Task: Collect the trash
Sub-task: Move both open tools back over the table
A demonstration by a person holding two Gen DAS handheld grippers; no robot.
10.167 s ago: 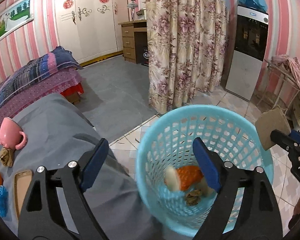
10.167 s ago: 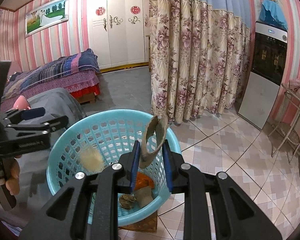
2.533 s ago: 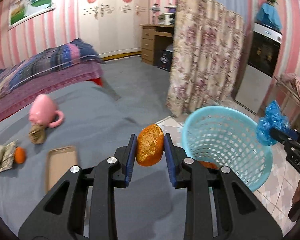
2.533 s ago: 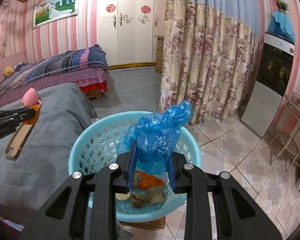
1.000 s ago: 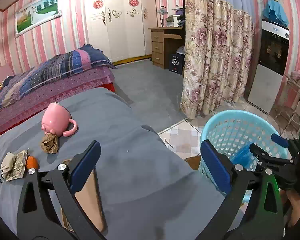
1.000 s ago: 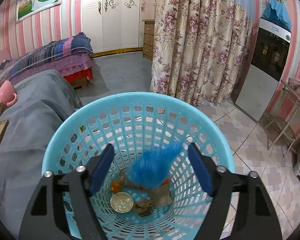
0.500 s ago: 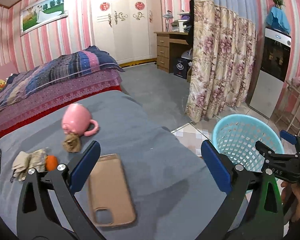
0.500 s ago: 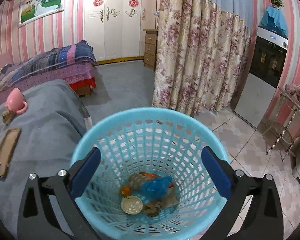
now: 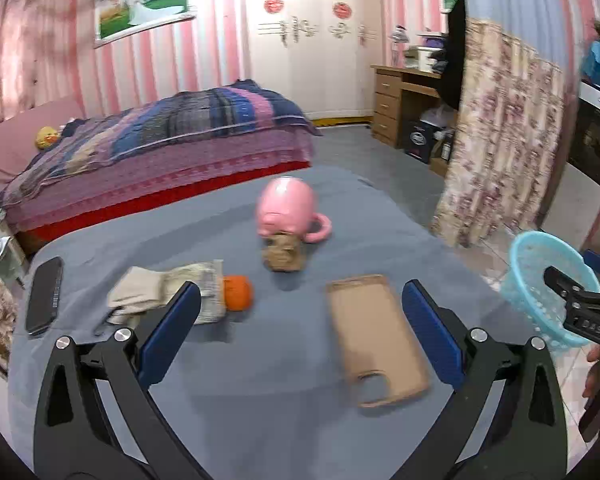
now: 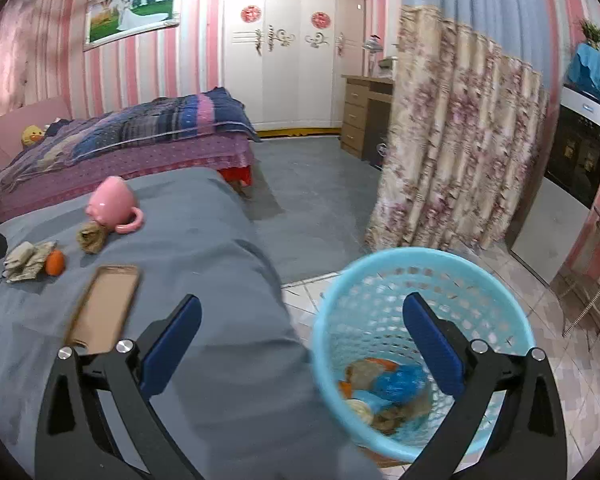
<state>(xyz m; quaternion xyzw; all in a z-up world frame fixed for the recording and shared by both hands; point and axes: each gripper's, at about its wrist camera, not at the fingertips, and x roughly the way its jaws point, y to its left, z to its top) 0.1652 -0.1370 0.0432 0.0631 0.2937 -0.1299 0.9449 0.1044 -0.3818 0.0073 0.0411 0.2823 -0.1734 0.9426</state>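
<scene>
Left wrist view: the left hand-held gripper (image 9: 300, 328) gapes wide and empty over a grey-draped surface (image 9: 260, 400), where a small orange ball (image 9: 238, 298), crumpled beige paper (image 9: 168, 290) and a brown wad (image 9: 283, 256) lie near a tipped pink mug (image 9: 288, 208).

Right wrist view: the right hand-held gripper (image 10: 300, 330), wide and empty, hangs above a perforated light-blue plastic basket (image 10: 380, 264) holding a crumpled blue bag (image 10: 396, 380) and scraps.

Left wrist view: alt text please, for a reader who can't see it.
Open, empty left claw above a grey bedspread holding a tan phone case, orange peel, crumpled paper, brown wad, tipped pink mug and dark phone. Blue basket at right.
</scene>
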